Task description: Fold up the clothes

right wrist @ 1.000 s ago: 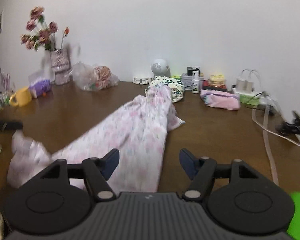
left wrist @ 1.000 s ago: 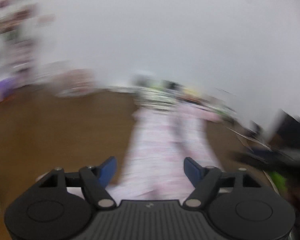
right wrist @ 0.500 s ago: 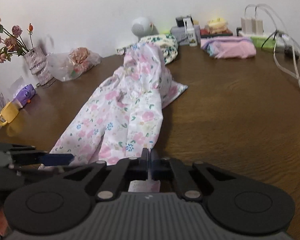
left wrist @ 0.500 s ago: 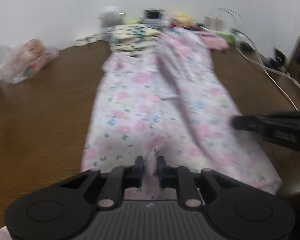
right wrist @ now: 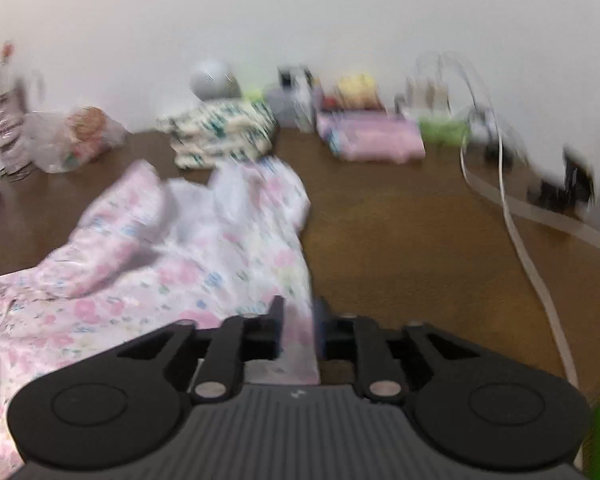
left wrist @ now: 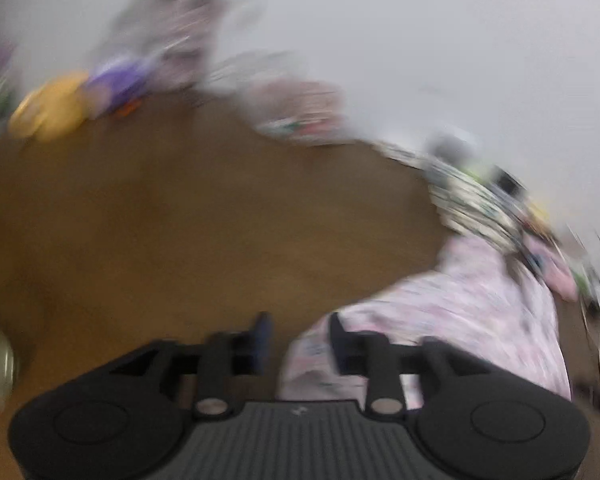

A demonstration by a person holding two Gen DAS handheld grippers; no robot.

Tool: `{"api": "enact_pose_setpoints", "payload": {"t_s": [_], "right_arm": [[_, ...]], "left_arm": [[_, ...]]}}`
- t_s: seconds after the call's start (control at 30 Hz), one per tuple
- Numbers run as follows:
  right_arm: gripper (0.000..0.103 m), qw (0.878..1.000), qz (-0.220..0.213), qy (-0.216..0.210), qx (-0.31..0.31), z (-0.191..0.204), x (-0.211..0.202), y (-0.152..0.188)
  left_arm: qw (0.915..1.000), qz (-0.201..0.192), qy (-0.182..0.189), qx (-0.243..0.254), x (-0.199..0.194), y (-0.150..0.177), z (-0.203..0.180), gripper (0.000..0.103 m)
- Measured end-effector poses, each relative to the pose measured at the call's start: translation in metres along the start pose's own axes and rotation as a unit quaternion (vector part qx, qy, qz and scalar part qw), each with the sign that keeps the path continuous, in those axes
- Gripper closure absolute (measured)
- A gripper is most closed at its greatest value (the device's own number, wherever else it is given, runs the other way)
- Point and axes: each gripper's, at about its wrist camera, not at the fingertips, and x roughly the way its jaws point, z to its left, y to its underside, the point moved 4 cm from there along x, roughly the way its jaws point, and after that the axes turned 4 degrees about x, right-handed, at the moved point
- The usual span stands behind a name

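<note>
One brown wooden table [right wrist: 400, 248], white wall [right wrist: 300, 12], both hand-held grippers parted, just opening

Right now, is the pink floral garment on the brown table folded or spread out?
Partly folded and rumpled: the pink floral garment has its far end doubled back in loose bunches on the brown table. No neat fold yet.

— Surface? 
— My brown table [right wrist: 400, 248]. 
— On it? 
— I see a floral garment [right wrist: 180, 264], folded clothes [right wrist: 224, 132], pink bundle [right wrist: 376, 140], bag [right wrist: 76, 140], cable [right wrist: 524, 248].
</note>
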Motion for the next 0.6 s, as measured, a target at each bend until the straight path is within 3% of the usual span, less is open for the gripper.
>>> {"api": "enact_pose_setpoints", "payload": {"t_s": [0.03, 0.07, 0.13, 0.2, 0.27, 0.33, 0.37, 0.4, 0.47, 0.5, 0.6], "right_arm": [[0.075, 1.0, 0.001, -0.022, -0.015, 0.009, -0.007, 0.002], [0.072, 0.998, 0.006, -0.046, -0.029, 0.018, -0.013, 0.006], [0.069, 0.994, 0.02, -0.093, -0.055, 0.035, -0.021, 0.015], [0.069, 0.989, 0.04, -0.123, -0.073, 0.049, -0.022, 0.028], [0.069, 0.986, 0.059, -0.129, -0.087, 0.058, -0.02, 0.039], [0.069, 0.983, 0.077, -0.136, -0.101, 0.068, -0.018, 0.05], [0.069, 0.981, 0.082, -0.141, -0.106, 0.072, -0.018, 0.054], [0.069, 0.979, 0.084, -0.15, -0.111, 0.076, -0.02, 0.057], [0.068, 0.973, 0.089, -0.172, -0.122, 0.082, -0.024, 0.062], [0.067, 0.971, 0.092, -0.181, -0.126, 0.084, -0.026, 0.065], [0.068, 0.967, 0.093, -0.185, -0.146, 0.088, -0.028, 0.072]], "left_arm": [[0.9981, 0.001, 0.024, 0.057, 0.003, -0.006, -0.021, 0.039], [0.9918, 0.008, 0.058, 0.114, 0.007, -0.008, -0.046, 0.034], [0.9704, 0.029, 0.133, 0.2, 0.026, -0.011, -0.093, 0.03], [0.9552, 0.062, 0.136, 0.255, 0.051, -0.008, -0.13, 0.03], [0.9398, 0.069, 0.097, 0.32, 0.076, -0.004, -0.158, 0.032], [0.9187, 0.075, 0.057, 0.384, 0.101, 0.0, -0.186, 0.032], [0.9169, 0.079, 0.064, 0.386, 0.111, -0.003, -0.188, 0.031], [0.9153, 0.083, 0.072, 0.388, 0.122, -0.006, -0.189, 0.039], [0.9216, 0.109, 0.095, 0.36, 0.131, -0.018, -0.18, 0.086], [0.9291, 0.119, 0.094, 0.337, 0.136, -0.027, -0.173, 0.1], [0.9517, 0.081, 0.044, 0.293, 0.14, -0.05, -0.14, 0.102]]}}
